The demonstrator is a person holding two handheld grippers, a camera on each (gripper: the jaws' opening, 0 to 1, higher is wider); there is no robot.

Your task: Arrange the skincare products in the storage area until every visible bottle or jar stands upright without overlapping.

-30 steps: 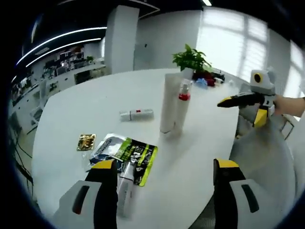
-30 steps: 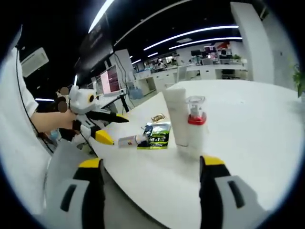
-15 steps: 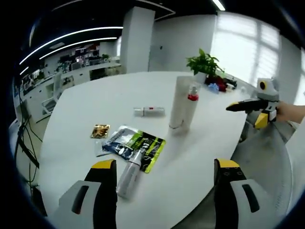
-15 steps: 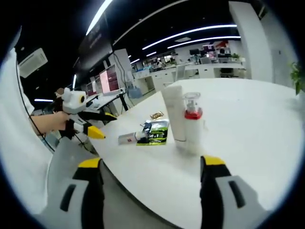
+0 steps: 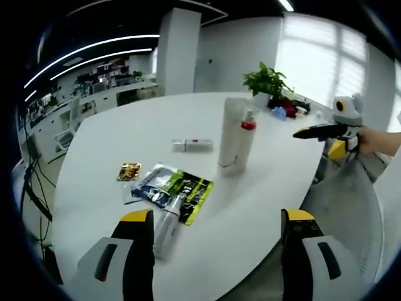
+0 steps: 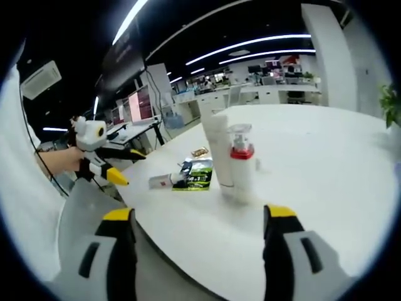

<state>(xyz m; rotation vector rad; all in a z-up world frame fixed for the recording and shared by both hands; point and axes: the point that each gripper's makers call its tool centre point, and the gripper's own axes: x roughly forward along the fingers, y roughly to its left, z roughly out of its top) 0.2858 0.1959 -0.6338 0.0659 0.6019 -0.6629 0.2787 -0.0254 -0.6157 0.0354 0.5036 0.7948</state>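
A tall white tube [image 5: 229,133] and a pump bottle with a red collar [image 5: 245,142] stand upright side by side mid-table. A small white tube [image 5: 193,145] lies flat behind them. Another white bottle [image 5: 168,223] lies across a green-and-black sachet [image 5: 185,193], just ahead of my left gripper's [image 5: 217,216] left jaw. That gripper is open and holds nothing. My right gripper [image 6: 199,213] is open too, off the table edge, facing the white tube [image 6: 215,148] and pump bottle [image 6: 242,167]. The lying bottle [image 6: 163,182] shows there, left of the sachet [image 6: 199,175].
A gold sachet [image 5: 129,171] and a silvery-blue pouch [image 5: 146,185] lie on the round white table [image 5: 125,125]. A potted plant [image 5: 266,81] stands at its far side. The right gripper [image 5: 316,139] hangs past the table's right edge, held by a hand. The left gripper [image 6: 124,166] hangs off the table.
The left gripper's camera has drawn back from the table over the second. The right gripper's view has swung a little, shifting the bottles leftward. Nothing on the table has moved.
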